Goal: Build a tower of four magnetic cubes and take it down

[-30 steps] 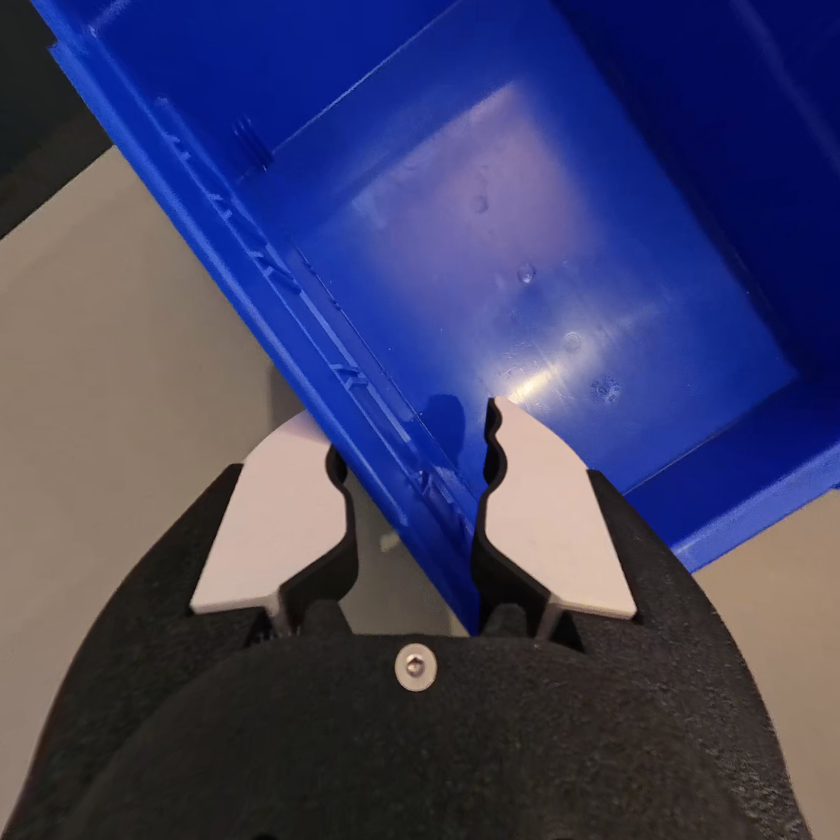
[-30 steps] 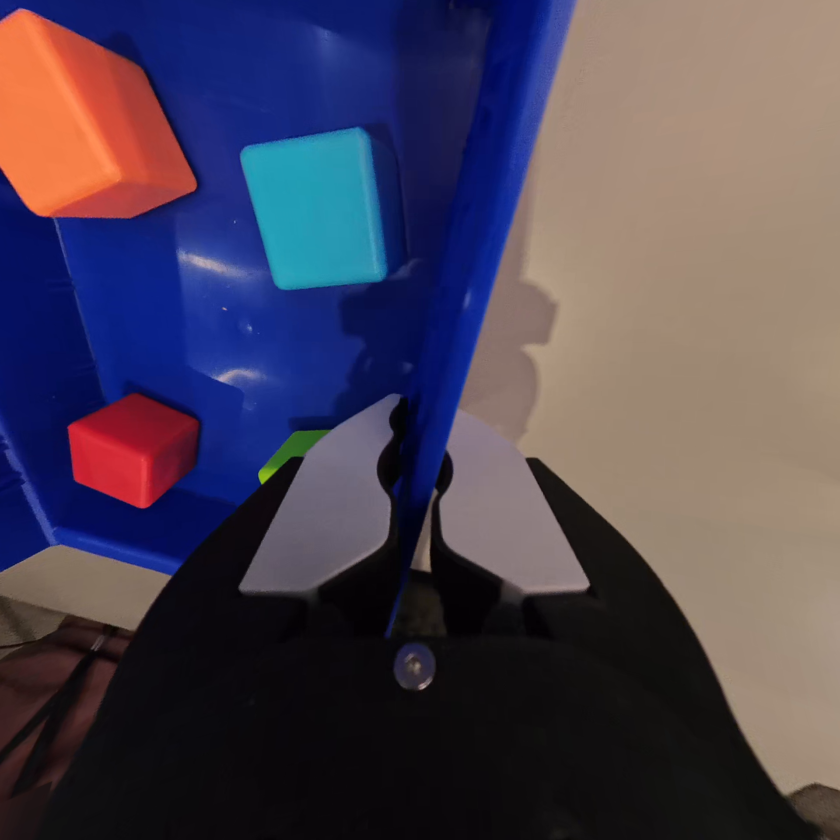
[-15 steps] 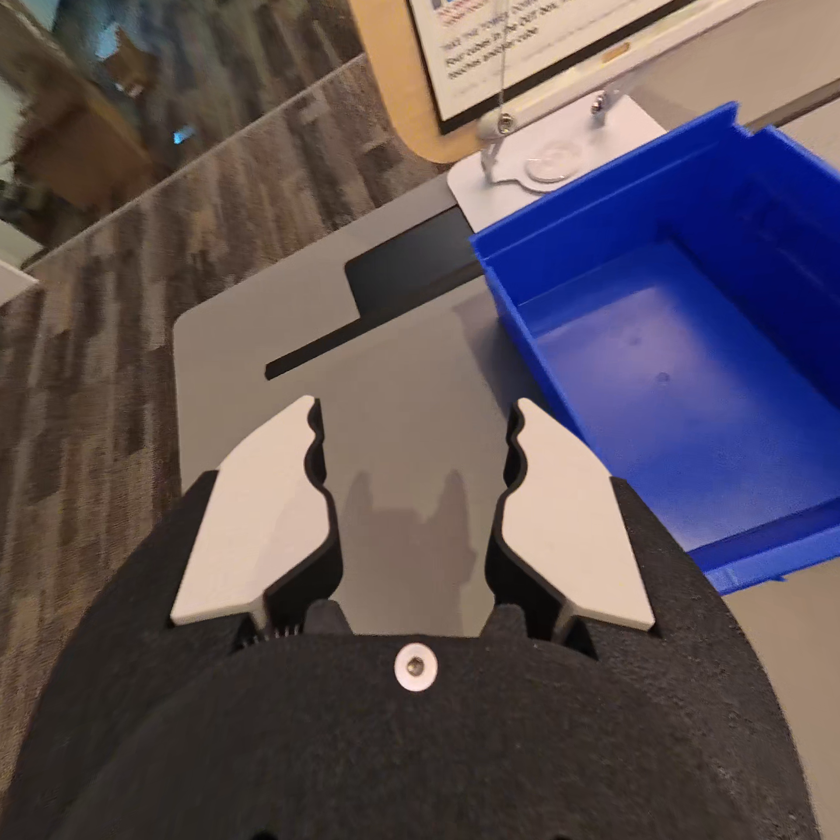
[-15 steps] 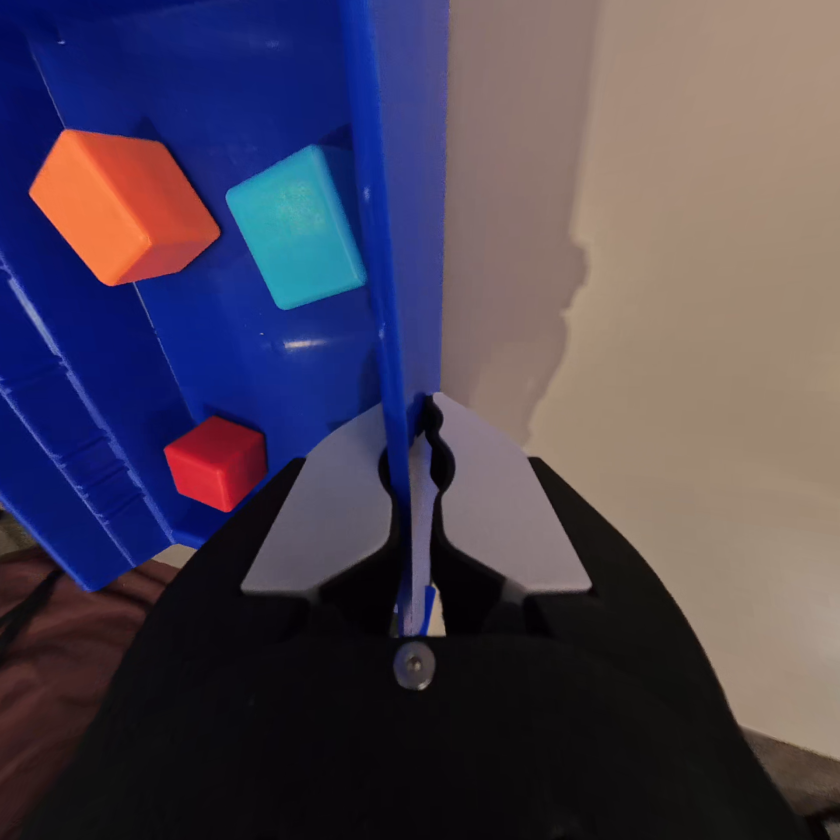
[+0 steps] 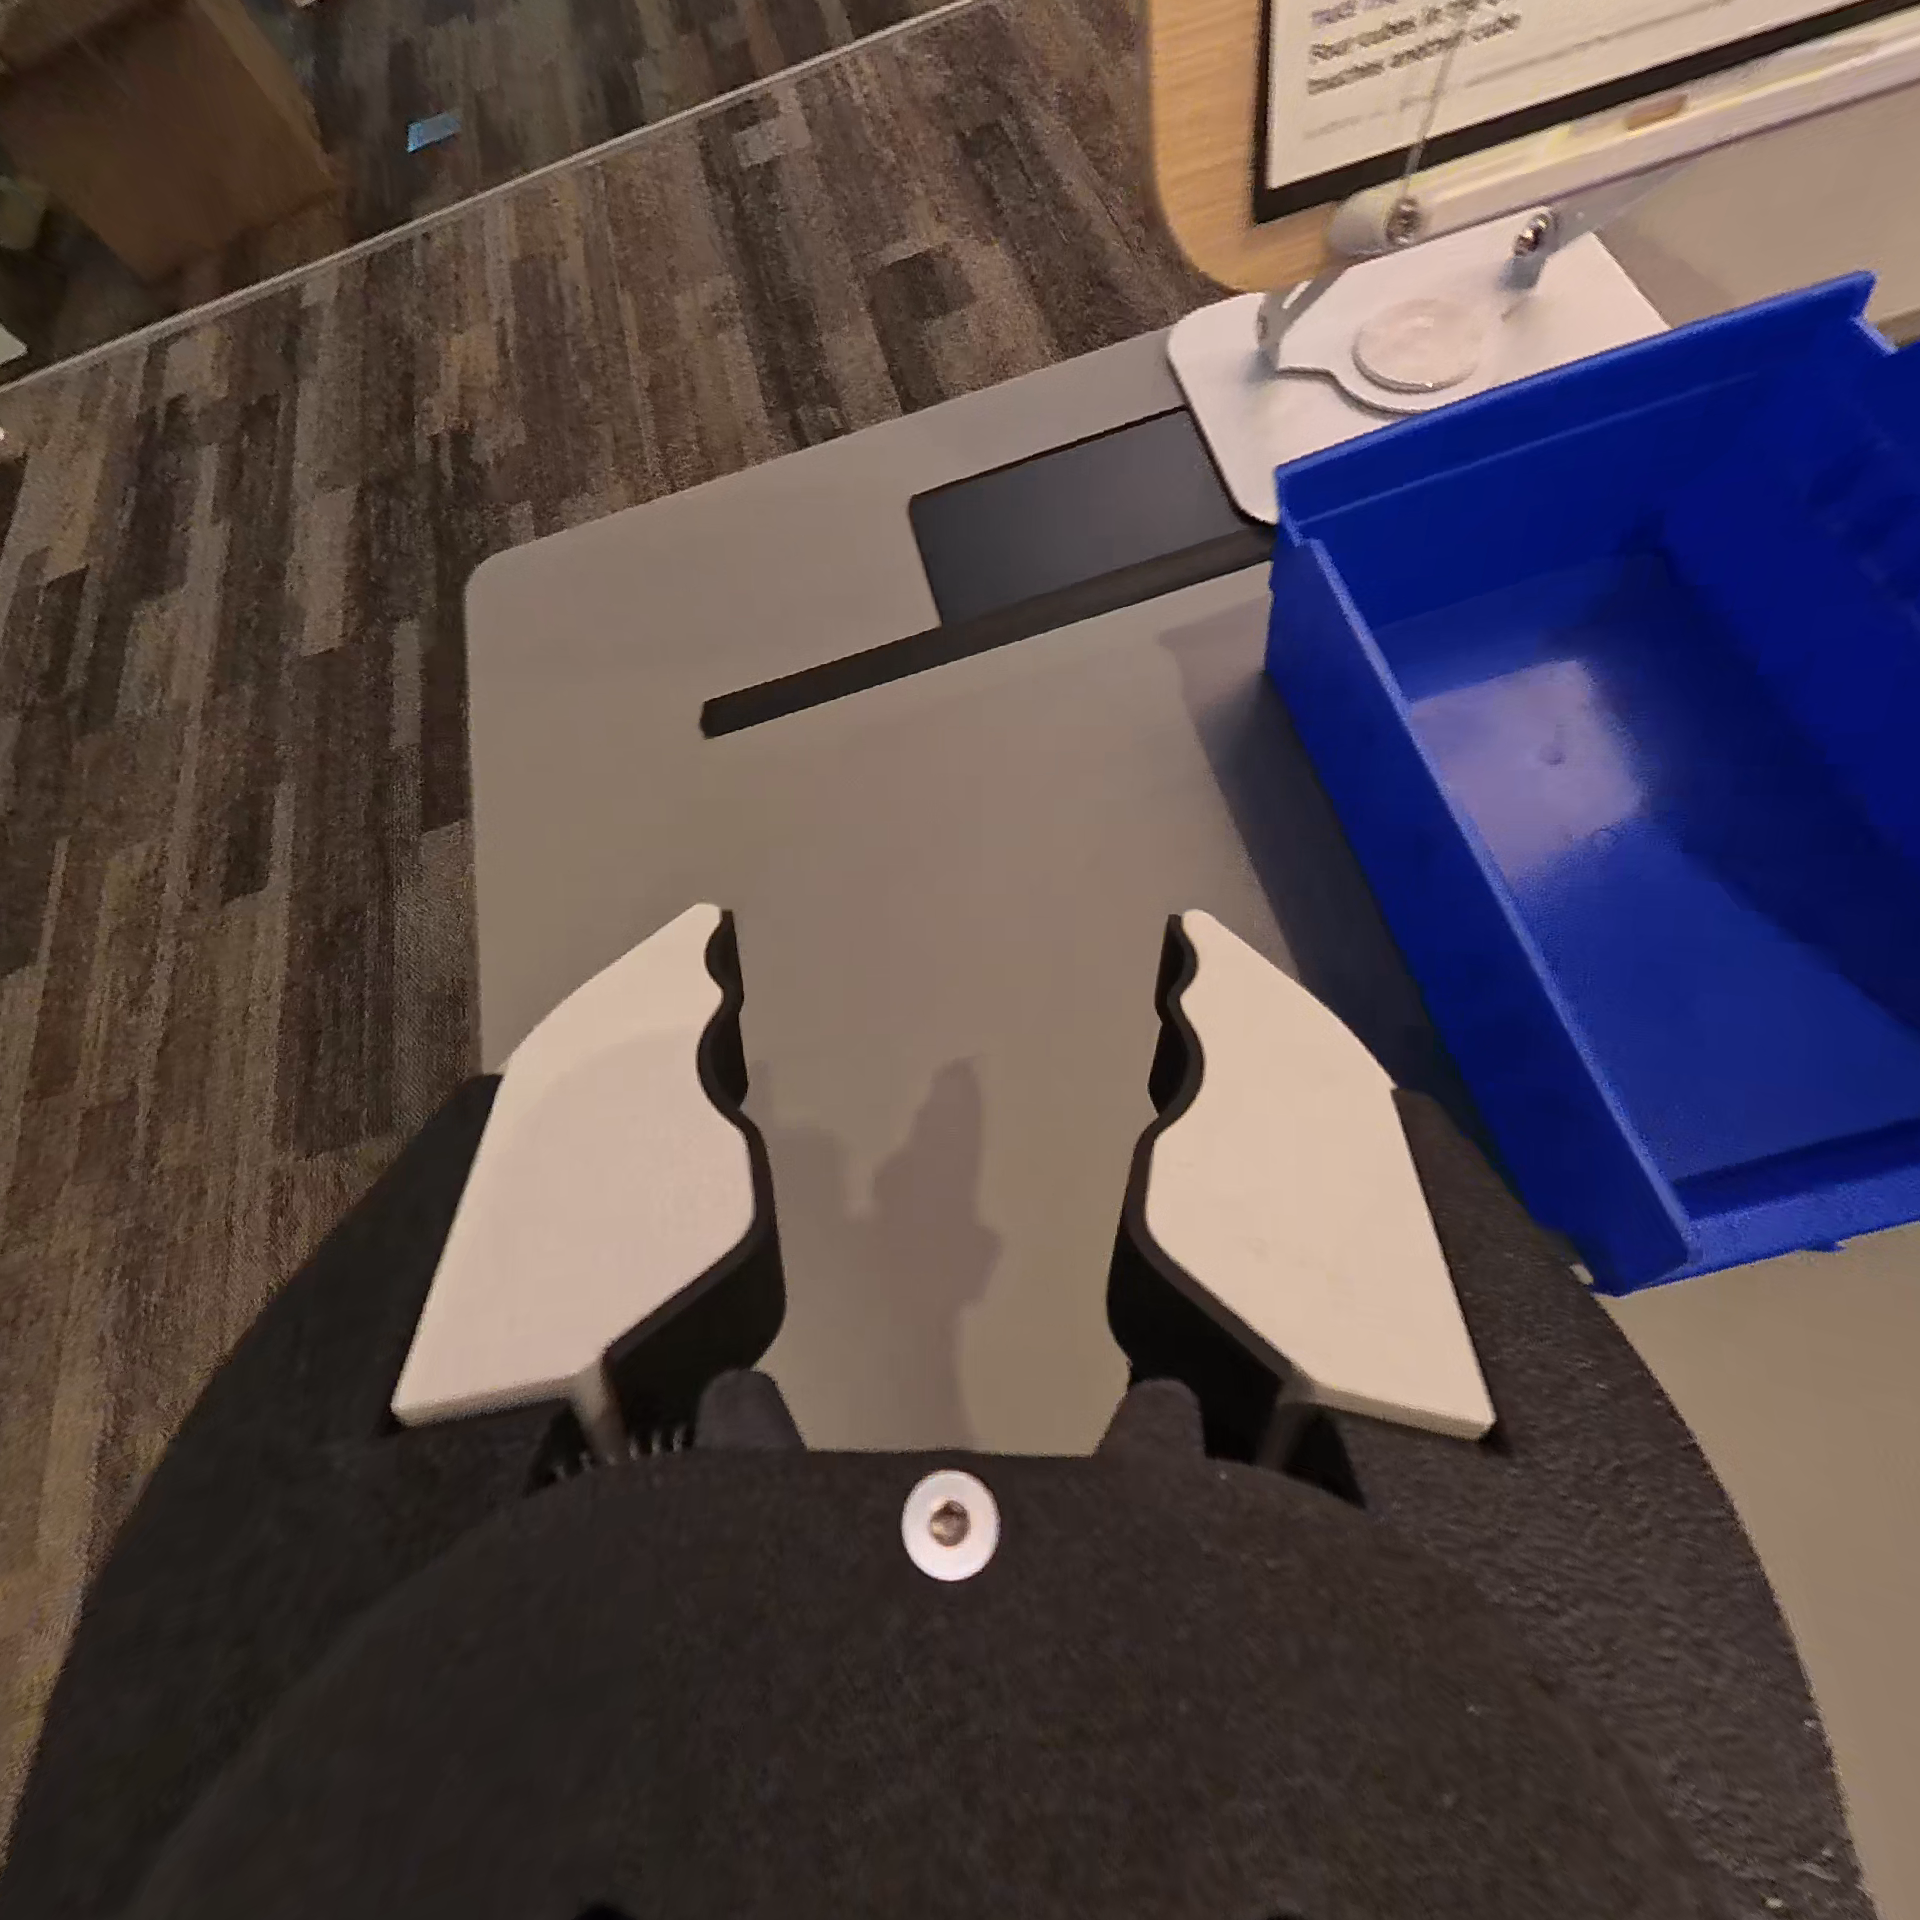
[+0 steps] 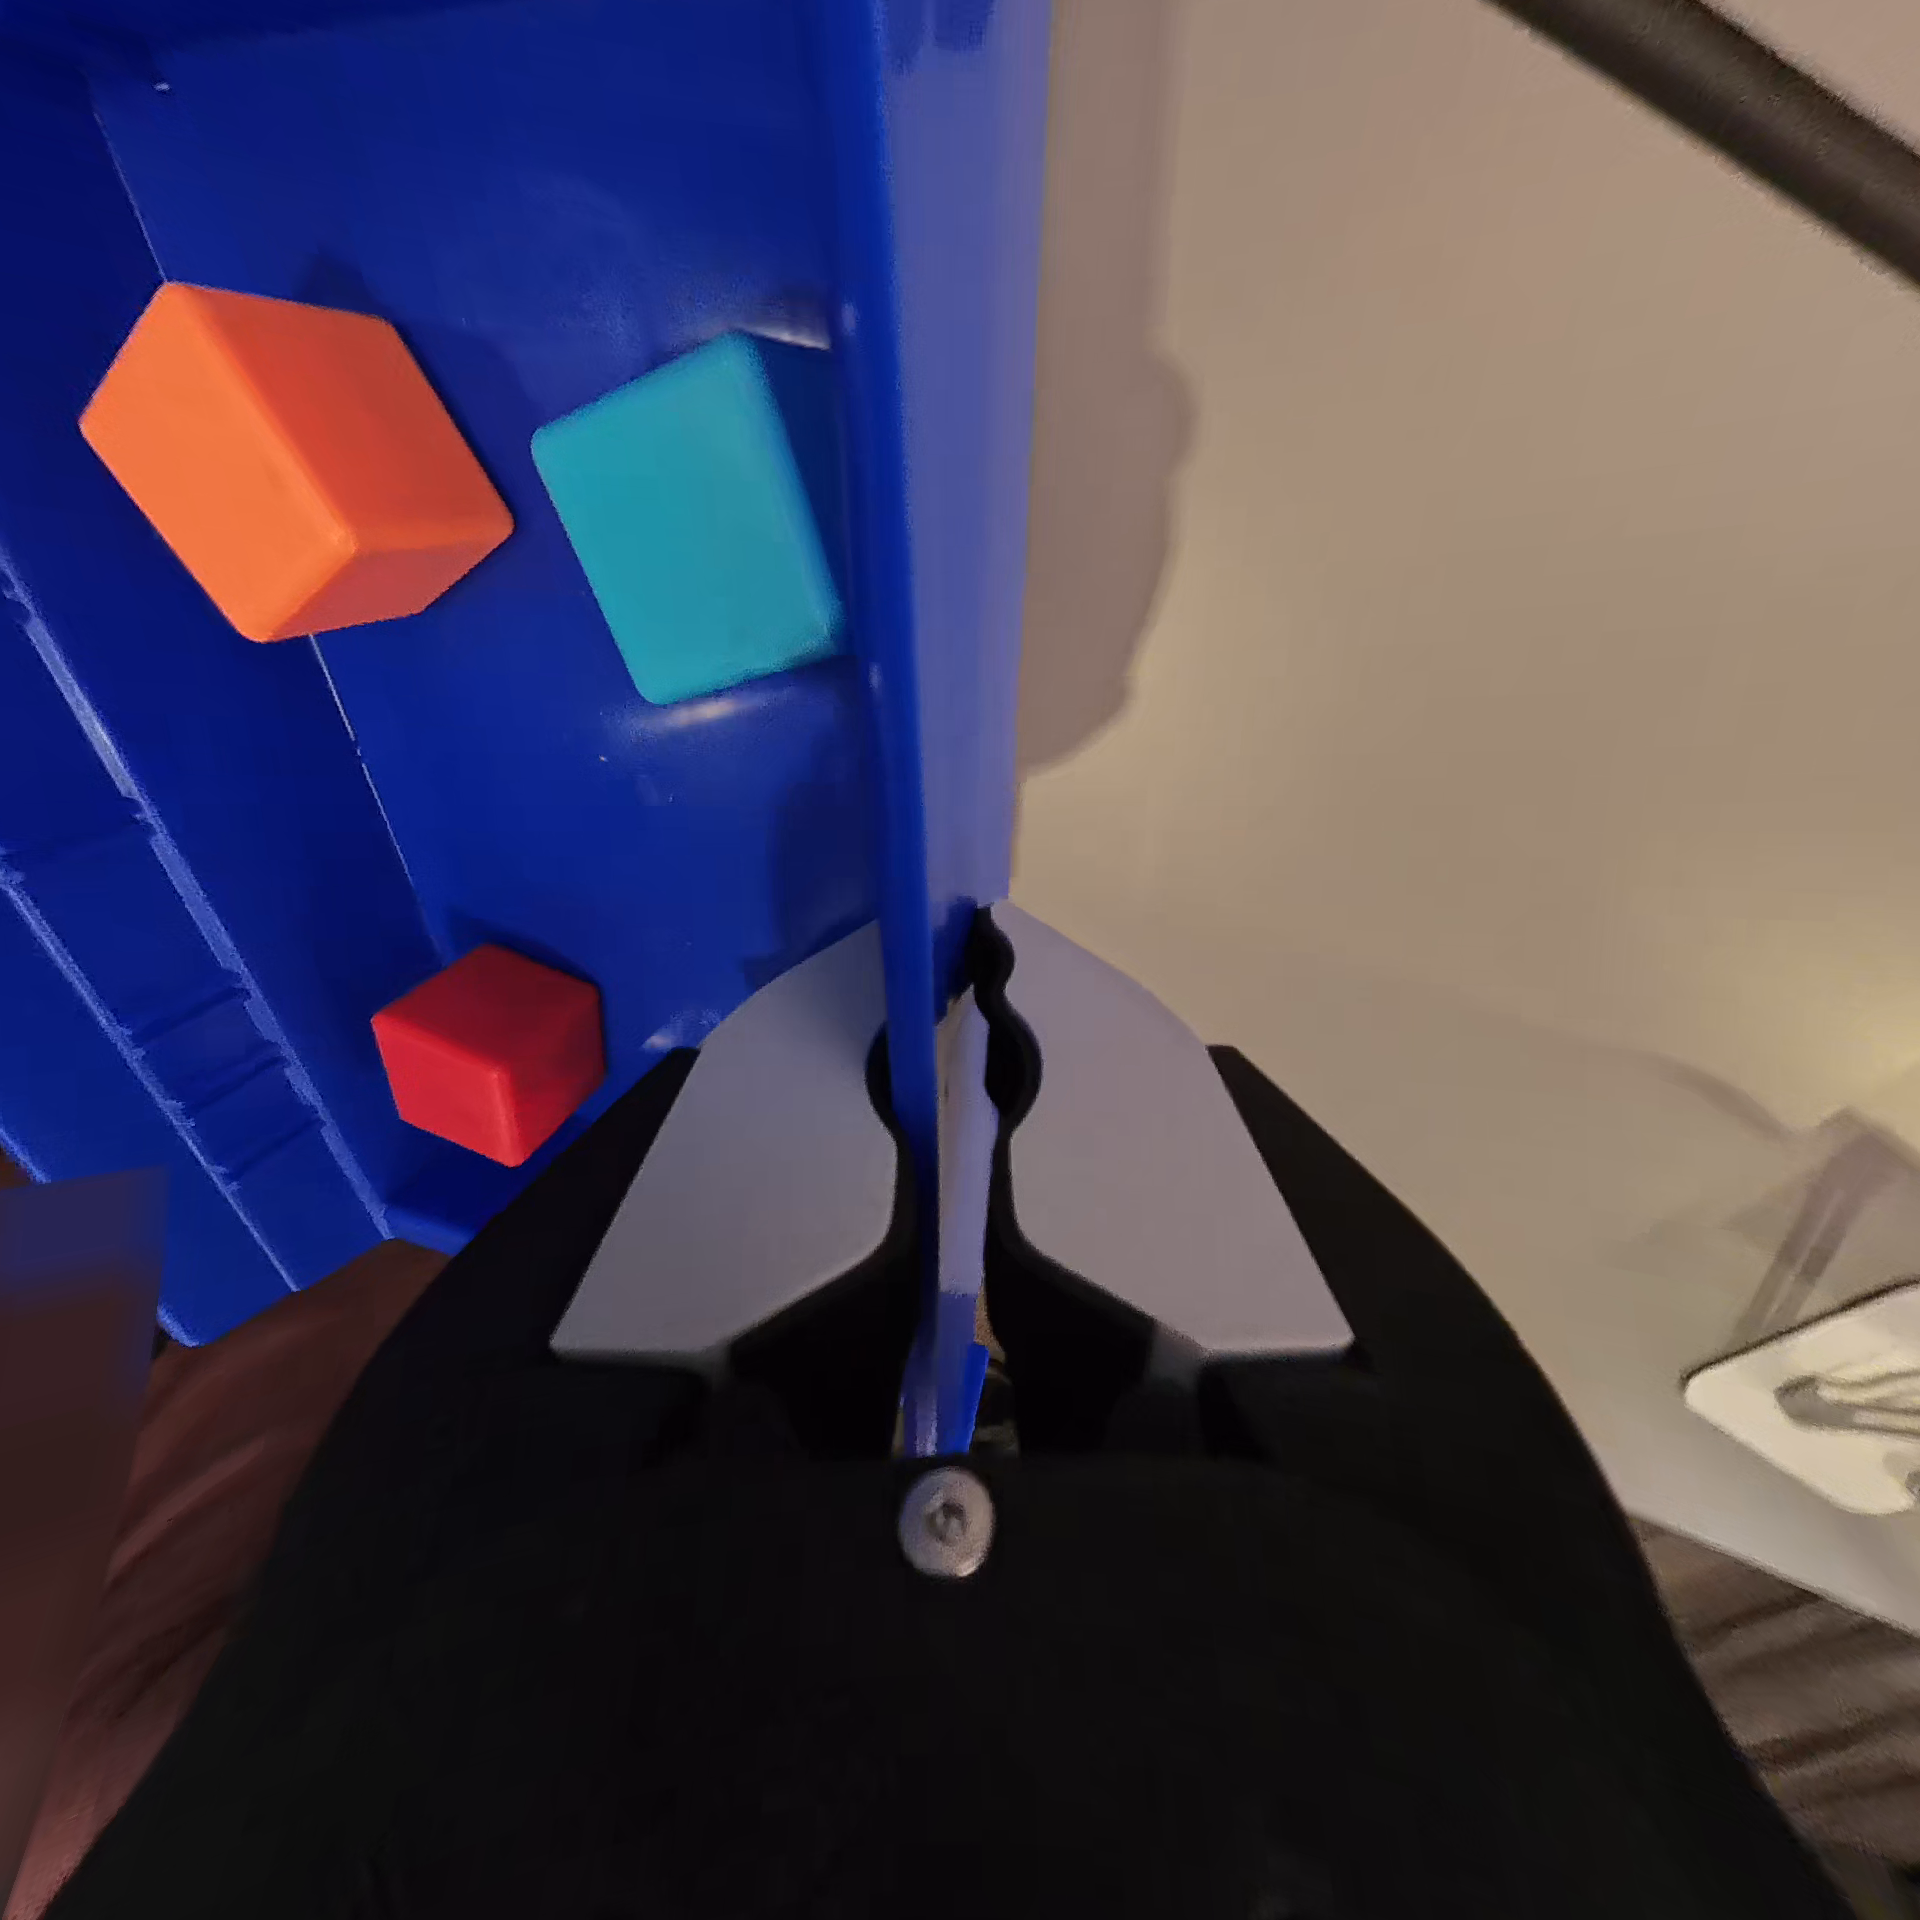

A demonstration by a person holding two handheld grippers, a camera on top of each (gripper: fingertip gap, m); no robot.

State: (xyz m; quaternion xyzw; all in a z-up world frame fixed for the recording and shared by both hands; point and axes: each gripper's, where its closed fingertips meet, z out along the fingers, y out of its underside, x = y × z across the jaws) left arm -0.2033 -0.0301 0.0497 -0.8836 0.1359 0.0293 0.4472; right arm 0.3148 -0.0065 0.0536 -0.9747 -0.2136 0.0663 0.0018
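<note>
In the left wrist view, the left tool (image 5: 951,1023) is spread wide with nothing between its fingers, above the grey counter (image 5: 935,831), and a blue bin (image 5: 1455,831) stands just to its right. In the right wrist view, the right tool (image 6: 961,1023) is clamped on the bin's side wall, and inside the bin lie an orange cube (image 6: 291,457), a teal cube (image 6: 691,514) against that wall, and a red cube (image 6: 488,1049) near the tool.
</note>
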